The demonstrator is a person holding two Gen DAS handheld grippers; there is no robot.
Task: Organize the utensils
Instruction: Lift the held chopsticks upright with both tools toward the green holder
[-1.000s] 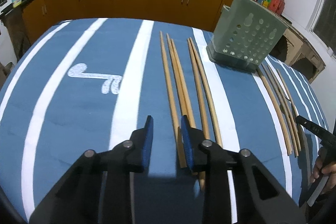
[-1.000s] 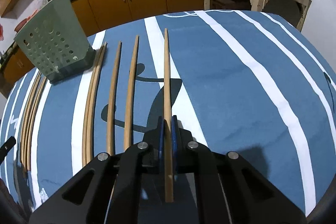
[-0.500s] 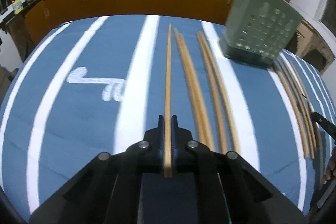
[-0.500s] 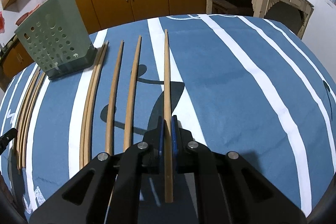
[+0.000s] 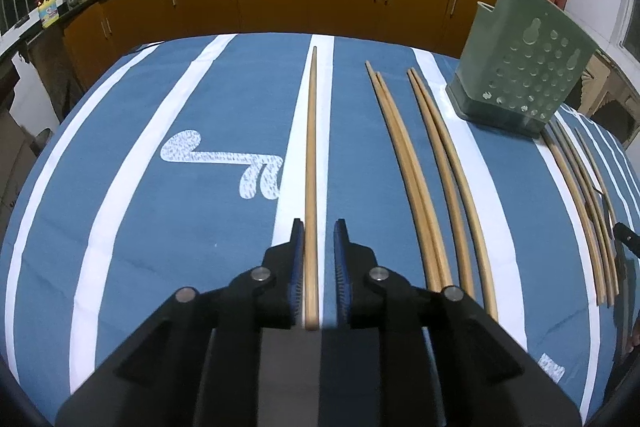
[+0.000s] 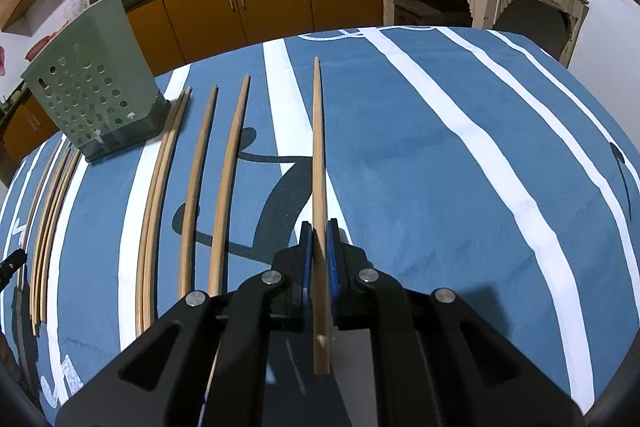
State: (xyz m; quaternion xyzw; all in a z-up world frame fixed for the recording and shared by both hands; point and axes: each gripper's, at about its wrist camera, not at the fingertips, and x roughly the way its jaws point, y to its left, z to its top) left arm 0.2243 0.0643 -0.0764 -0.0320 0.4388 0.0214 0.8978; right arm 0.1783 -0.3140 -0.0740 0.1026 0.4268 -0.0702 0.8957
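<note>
Left gripper: a chopstick runs up frame centre between the jaws, lying against the left pad w/ a gap to the right pad – jaws opening, not pinching it. Half a sec ago they were clamped tight on it. Right gripper: jaws closed on another chopstick, tip pointing to upper centre, same as before. Loose chopstick pairs lie right of centre on the blue striped table. Green perforated holder stands upper right in the left view – upper left in the right view.
</note>
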